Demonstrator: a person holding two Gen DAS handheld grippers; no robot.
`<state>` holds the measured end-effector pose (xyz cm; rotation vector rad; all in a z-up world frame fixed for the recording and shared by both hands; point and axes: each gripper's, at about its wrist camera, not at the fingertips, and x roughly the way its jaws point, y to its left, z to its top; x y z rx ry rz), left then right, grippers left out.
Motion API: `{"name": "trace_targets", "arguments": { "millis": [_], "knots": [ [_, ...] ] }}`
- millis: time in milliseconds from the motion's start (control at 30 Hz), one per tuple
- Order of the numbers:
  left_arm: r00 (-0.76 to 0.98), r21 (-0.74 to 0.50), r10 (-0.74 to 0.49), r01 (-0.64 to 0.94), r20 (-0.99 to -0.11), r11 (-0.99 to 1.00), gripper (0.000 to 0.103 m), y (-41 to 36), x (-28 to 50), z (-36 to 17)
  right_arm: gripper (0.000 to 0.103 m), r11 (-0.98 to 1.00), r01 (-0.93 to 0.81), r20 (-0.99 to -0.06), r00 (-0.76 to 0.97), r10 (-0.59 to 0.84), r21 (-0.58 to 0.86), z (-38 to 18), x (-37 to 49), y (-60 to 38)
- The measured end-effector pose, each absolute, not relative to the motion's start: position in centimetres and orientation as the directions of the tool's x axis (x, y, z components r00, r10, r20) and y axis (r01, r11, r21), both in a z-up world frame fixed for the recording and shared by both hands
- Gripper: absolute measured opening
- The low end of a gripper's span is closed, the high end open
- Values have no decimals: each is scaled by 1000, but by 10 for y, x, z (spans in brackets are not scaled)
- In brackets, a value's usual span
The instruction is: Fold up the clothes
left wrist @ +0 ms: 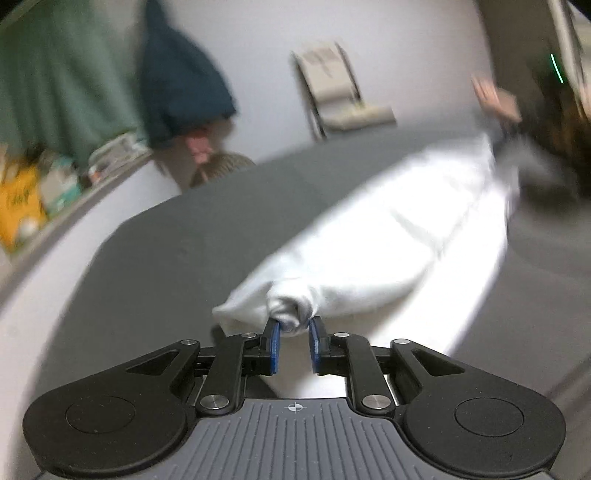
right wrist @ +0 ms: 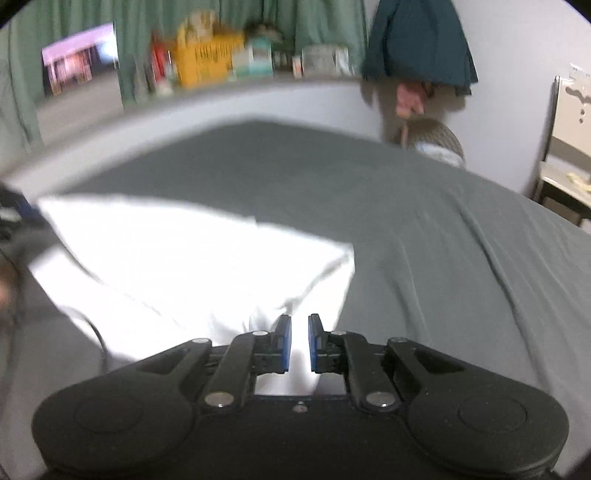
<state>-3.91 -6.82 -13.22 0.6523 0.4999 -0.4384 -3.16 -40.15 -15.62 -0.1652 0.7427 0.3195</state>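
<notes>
A white garment (left wrist: 388,240) hangs stretched above the grey bed sheet (left wrist: 184,240), blurred by motion. My left gripper (left wrist: 294,323) is shut on a bunched corner of it, which sits between the blue pads (left wrist: 274,339). The cloth runs up and right to a hand (left wrist: 496,99) and the dark shape of the other gripper. In the right wrist view the white garment (right wrist: 203,266) spreads left from my right gripper (right wrist: 299,325), whose blue pads (right wrist: 283,343) stand close together with white fabric in the narrow gap. The left gripper shows as a dark blur at the far left edge.
A folding chair (left wrist: 336,92) stands by the wall past the bed. A dark teal garment (right wrist: 417,40) hangs beside green curtains (right wrist: 314,22), with a woven basket (right wrist: 436,142) below it. A ledge holds a yellow box (right wrist: 207,57) and other items. Bare grey sheet (right wrist: 424,240) lies to the right.
</notes>
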Motion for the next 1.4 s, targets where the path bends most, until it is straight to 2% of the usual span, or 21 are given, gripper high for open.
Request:
{"name": "trace_targets", "arguments": {
  "millis": [33, 67, 133, 167, 200, 233, 267, 333, 433, 600, 733, 833, 933, 967, 1000, 1033, 1067, 1200, 1300, 1400],
  "knots": [
    [806, 541, -176, 523, -565, 658, 27, -76, -43, -140, 13, 928, -357, -692, 697, 188, -108, -159, -35, -390],
    [814, 594, -155, 524, -560, 610, 27, -80, -46, -146, 24, 908, -374, -690, 708, 148, -190, -161, -38, -378],
    [829, 682, -122, 524, -546, 510, 28, -88, -54, -155, 39, 838, -413, -675, 734, 74, -357, -166, -47, -354],
    [837, 722, -106, 521, -537, 456, 37, -92, -58, -160, 40, 794, -435, -665, 745, 52, -425, -170, -50, -345],
    [853, 755, -102, 503, -512, 421, 48, -93, -62, -162, 40, 747, -456, -653, 756, 37, -484, -174, -52, -338],
    [870, 785, -100, 481, -483, 390, 81, -94, -67, -164, 43, 695, -473, -641, 767, 23, -541, -179, -54, -331],
    [886, 814, -100, 457, -454, 358, 102, -95, -71, -165, 43, 639, -488, -627, 779, 11, -595, -183, -57, -323],
    [914, 866, -102, 405, -393, 292, 103, -96, -80, -169, 43, 515, -508, -597, 802, -10, -690, -192, -61, -309],
    [915, 906, -110, 402, -389, 137, 103, -102, -83, -177, 43, 343, -515, -556, 831, -27, -786, -206, -67, -291],
    [923, 928, -100, 370, -372, -36, 102, -115, -78, -181, 43, 170, -534, -546, 837, -34, -828, -225, -66, -282],
    [903, 905, -110, 395, -414, -160, 102, -123, -84, -190, 45, 65, -521, -522, 853, -9, -851, -235, -72, -278],
    [903, 901, -112, 393, -416, -182, 102, -134, -85, -199, 48, 11, -511, -511, 859, 1, -859, -244, -70, -272],
    [908, 906, -102, 386, -407, -174, 98, -139, -78, -203, 48, -8, -490, -490, 872, 4, -872, -251, -61, -271],
    [906, 904, -95, 395, -413, -163, 90, -140, -76, -203, 42, -13, -482, -483, 876, 5, -876, -253, -58, -271],
    [902, 901, -88, 407, -422, -151, 77, -141, -75, -202, 38, -18, -475, -475, 880, 5, -880, -255, -54, -271],
    [899, 899, -72, 423, -432, -118, 43, -142, -73, -200, 28, -23, -467, -467, 884, 6, -884, -257, -51, -271],
    [896, 897, -61, 434, -440, -86, 30, -143, -70, -196, 13, -28, -459, -459, 888, 7, -888, -259, -48, -271],
    [884, 888, -95, 459, -458, -8, 17, -131, -77, -177, 9, 61, -415, -414, 910, 32, -908, -234, -51, -280],
    [880, 885, -146, 463, -452, 50, 15, -121, -92, -152, 9, 128, -377, -374, 926, 47, -917, -208, -58, -290],
    [861, 864, -176, 496, -477, 86, 15, -113, -110, -136, 9, 164, -404, -402, 914, 47, -900, -196, -72, -294]
  ]
}}
